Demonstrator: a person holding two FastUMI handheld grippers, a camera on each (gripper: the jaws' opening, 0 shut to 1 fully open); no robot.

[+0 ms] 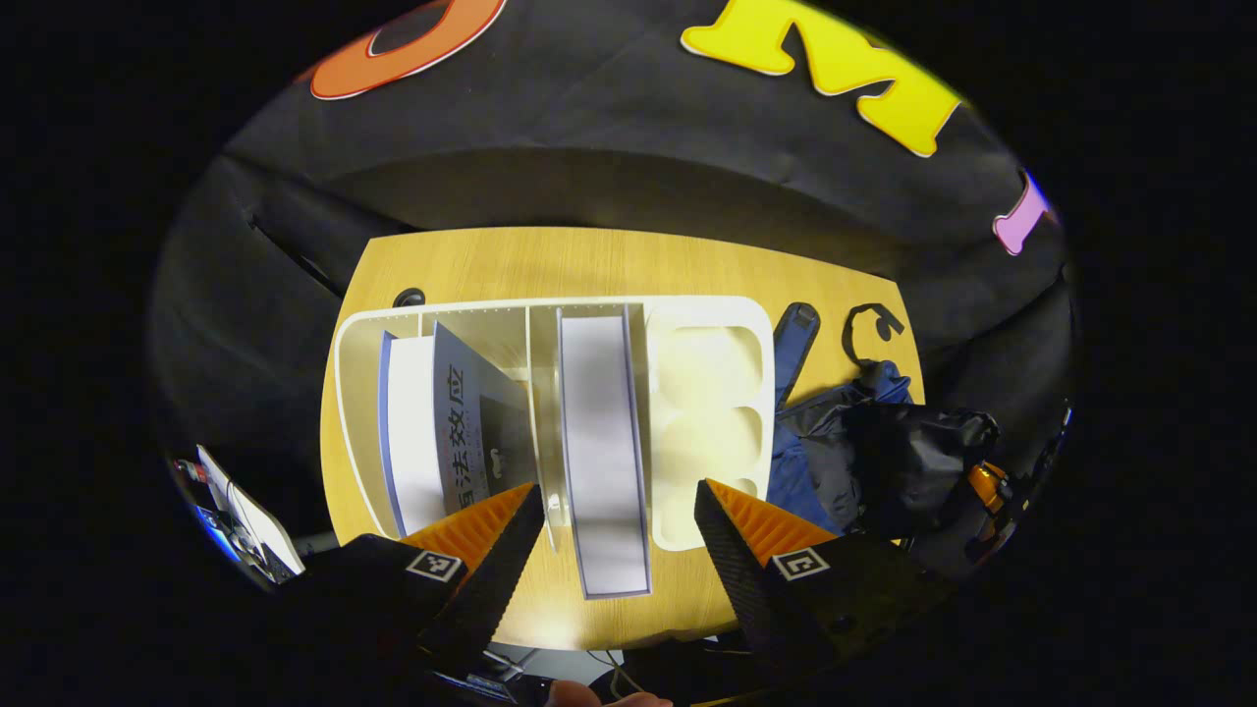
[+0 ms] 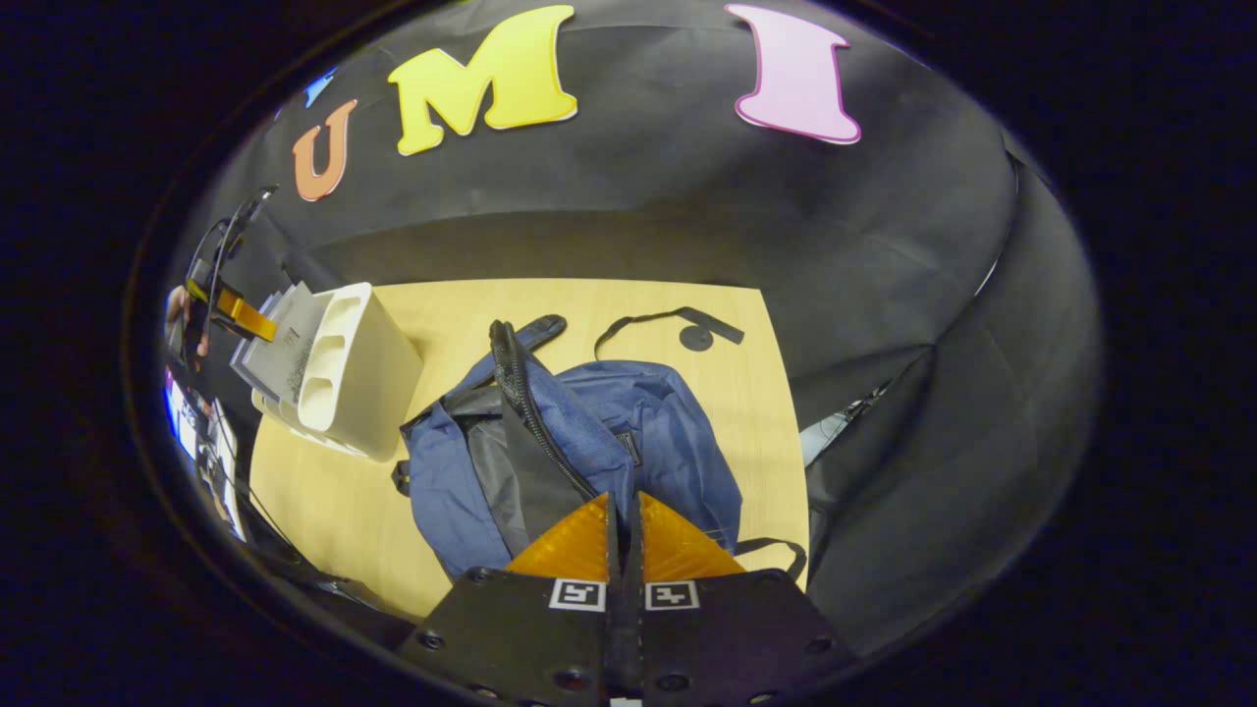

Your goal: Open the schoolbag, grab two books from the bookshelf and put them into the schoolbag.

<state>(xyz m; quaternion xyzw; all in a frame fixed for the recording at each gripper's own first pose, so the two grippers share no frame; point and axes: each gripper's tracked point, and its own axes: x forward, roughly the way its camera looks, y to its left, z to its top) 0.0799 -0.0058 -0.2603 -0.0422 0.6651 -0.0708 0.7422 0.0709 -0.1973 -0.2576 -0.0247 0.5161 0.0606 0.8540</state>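
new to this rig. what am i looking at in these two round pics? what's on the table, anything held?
No robot arm: a person holds a two-finger gripper in each hand, with a fisheye camera on each looking along its fingers. In the left gripper view, the left gripper is open above a white bookshelf on the wooden table, lined up over an upright book; more books stand further left. In the right gripper view, the right gripper is shut, apparently on nothing, above the blue schoolbag, already unzipped.

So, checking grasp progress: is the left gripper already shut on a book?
No, the left gripper is open, its fingers spread either side of the upright book.
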